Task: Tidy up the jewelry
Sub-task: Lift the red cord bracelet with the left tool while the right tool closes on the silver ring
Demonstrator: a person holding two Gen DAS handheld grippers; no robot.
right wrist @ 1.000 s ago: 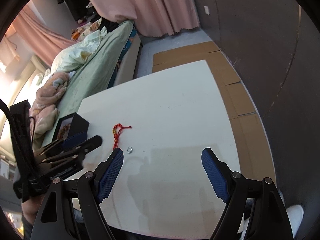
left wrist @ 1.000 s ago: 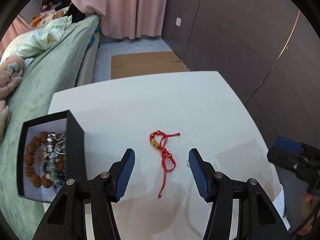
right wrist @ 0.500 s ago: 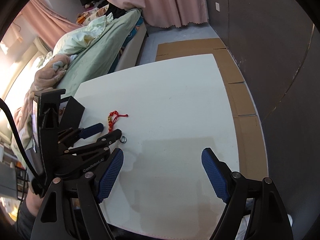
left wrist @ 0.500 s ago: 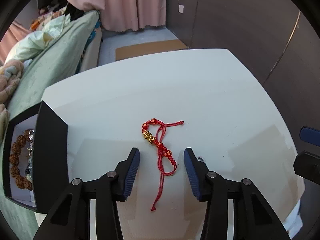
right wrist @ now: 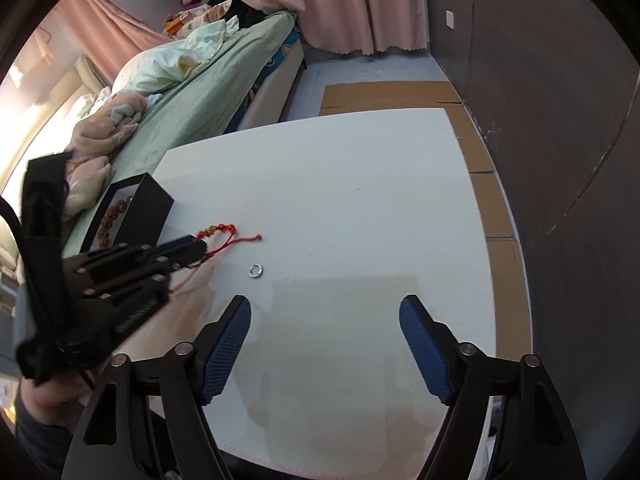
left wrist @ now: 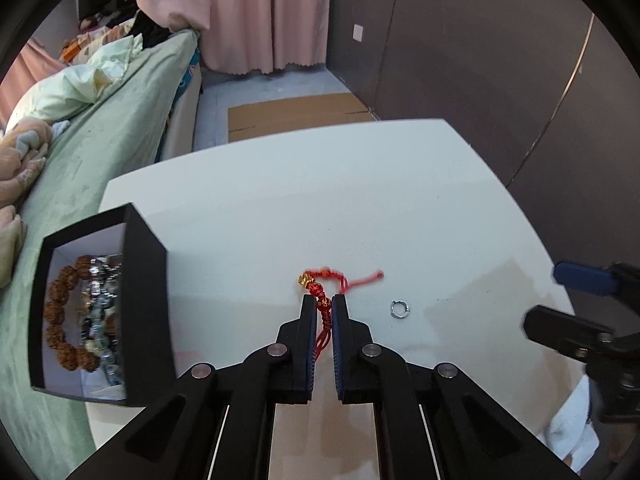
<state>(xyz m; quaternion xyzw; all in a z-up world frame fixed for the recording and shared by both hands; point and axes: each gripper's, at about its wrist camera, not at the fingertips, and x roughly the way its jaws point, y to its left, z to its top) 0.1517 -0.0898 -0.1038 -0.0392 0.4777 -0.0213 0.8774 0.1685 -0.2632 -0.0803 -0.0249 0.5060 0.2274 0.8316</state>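
A red cord bracelet (left wrist: 320, 292) with red and gold beads lies on the white table (left wrist: 360, 200). My left gripper (left wrist: 323, 304) is shut on the bracelet's beaded part; its cord tails hang between the fingers. The bracelet also shows in the right wrist view (right wrist: 224, 236), pinched by the left gripper (right wrist: 200, 246). A small silver ring (left wrist: 400, 308) lies on the table to the right of the bracelet, and it shows in the right wrist view (right wrist: 255, 270). My right gripper (right wrist: 324, 340) is open and empty, near the table's front edge.
An open black box (left wrist: 144, 304) with bead bracelets inside stands at the table's left edge; it also shows in the right wrist view (right wrist: 148, 208). A green bed (left wrist: 100, 132) lies beyond the left edge. Cardboard sheets (right wrist: 480, 184) lie on the floor at the right.
My left gripper has moved forward over the red bracelet and shut on it. The bracelet's beaded end has shifted. My right gripper stays open and has moved slightly.
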